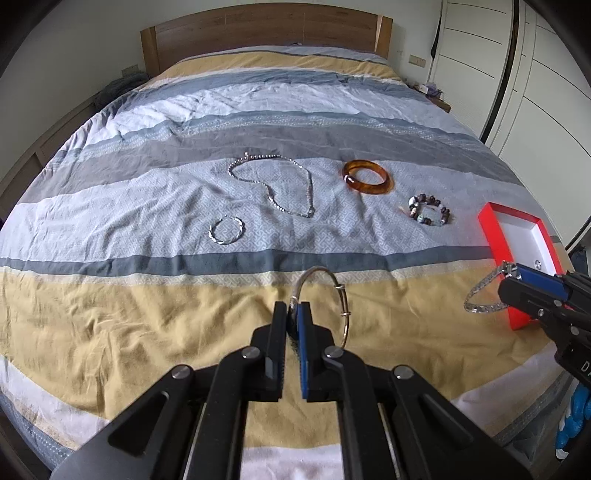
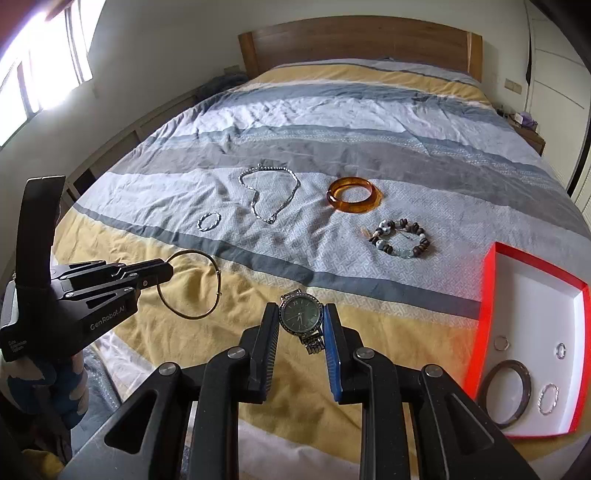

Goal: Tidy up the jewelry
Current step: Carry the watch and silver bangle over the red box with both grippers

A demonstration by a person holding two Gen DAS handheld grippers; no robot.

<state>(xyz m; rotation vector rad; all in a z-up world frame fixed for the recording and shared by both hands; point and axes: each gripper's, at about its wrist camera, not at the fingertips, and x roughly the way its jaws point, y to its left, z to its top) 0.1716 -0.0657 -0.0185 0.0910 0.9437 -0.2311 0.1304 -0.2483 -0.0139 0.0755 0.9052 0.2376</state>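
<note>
The left gripper (image 1: 294, 308) is clamped on a thin wire bangle (image 1: 334, 291), its pads pinching one side of the hoop, which hangs clear above the yellow band of the striped bedspread (image 1: 110, 332). From the right wrist view the same bangle (image 2: 207, 291) shows as a gold-toned ring held out in the air at the tip of the left gripper (image 2: 166, 271).

The right gripper (image 2: 301, 314) grips a wristwatch (image 2: 300, 317) by the sides of its round dark dial — the metal band hangs down below the face. In the left wrist view the right gripper (image 1: 515, 275) appears at the right edge with the silvery band (image 1: 480, 295) looping from it, in front of the red box (image 1: 495, 236).

That red box (image 2: 487, 295) (white inside) lies on the bed at the right and holds a dark bangle (image 2: 491, 384), a twisted silver ring-shaped piece (image 2: 547, 398) and two small rings (image 2: 501, 343).

On the pale patterned stripe farther up the bed lie a silver chain necklace (image 1: 273, 181), a small twisted silver hoop (image 1: 226, 229), an amber bangle (image 1: 367, 176) and a beaded bracelet (image 1: 428, 213) — each apart from the others. A wooden headboard (image 1: 258, 26) stands at the far end.
</note>
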